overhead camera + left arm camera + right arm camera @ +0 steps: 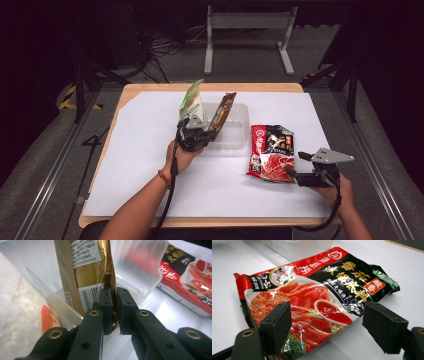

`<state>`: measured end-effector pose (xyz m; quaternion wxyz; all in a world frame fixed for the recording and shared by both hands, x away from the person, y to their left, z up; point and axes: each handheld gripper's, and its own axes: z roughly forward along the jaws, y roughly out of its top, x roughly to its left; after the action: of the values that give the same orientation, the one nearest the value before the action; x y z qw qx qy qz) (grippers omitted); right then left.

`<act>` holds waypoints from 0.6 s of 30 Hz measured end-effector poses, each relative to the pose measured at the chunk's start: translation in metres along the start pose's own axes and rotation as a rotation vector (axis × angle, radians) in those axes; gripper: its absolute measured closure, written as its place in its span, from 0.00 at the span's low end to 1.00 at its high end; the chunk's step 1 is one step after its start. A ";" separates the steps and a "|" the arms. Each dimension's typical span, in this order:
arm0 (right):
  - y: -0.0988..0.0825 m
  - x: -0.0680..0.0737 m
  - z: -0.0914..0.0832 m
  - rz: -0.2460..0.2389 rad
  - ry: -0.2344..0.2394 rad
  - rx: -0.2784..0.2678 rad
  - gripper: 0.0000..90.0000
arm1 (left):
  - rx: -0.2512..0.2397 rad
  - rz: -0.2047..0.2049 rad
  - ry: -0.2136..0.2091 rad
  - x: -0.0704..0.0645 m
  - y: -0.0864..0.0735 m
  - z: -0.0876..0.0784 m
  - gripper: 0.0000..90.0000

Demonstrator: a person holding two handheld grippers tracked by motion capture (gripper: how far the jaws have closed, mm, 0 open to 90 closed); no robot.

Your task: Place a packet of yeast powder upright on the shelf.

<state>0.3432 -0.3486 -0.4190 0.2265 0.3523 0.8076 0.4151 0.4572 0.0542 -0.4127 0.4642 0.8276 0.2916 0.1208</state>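
A gold-brown packet [222,111] [86,272] stands upright at the near wall of a clear plastic tub [235,131] [140,267]. My left gripper [200,134] [113,310] is shut on the packet's lower edge. A white and green packet [192,104] [22,320] leans upright just left of it. A red and black sauce packet [271,153] [317,297] lies flat on the white sheet to the right of the tub. My right gripper [296,164] [327,327] is open at that packet's near right corner, one jaw on each side of it.
The white sheet [150,165] covers a wooden table [125,92]. A grey frame's legs [247,42] and cables stand on the floor beyond the far edge. Dark rails run along both sides.
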 end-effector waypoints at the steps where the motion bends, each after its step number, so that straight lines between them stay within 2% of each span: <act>1: 0.000 0.000 0.000 0.002 0.000 0.000 0.27 | 0.004 0.004 0.004 0.001 0.000 0.000 0.94; 3: 0.000 0.000 0.000 0.000 0.000 0.000 0.27 | 0.004 -0.023 -0.014 0.004 -0.003 0.001 0.95; 8: 0.000 0.000 0.000 -0.003 0.000 0.000 0.26 | 0.036 0.005 -0.019 0.000 -0.006 0.008 0.97; 12: 0.000 0.001 0.000 -0.004 0.000 0.000 0.26 | 0.023 -0.010 -0.031 0.001 -0.007 0.010 0.97; 15: 0.000 0.000 -0.001 -0.003 0.000 -0.001 0.26 | 0.010 -0.005 -0.037 0.000 -0.007 0.007 0.96; 18: 0.000 0.000 -0.001 0.001 -0.001 -0.003 0.26 | 0.001 0.019 -0.058 -0.003 -0.007 -0.002 0.93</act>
<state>0.3429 -0.3490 -0.4185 0.2273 0.3525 0.8068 0.4160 0.4520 0.0565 -0.4173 0.4708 0.8338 0.2700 0.1010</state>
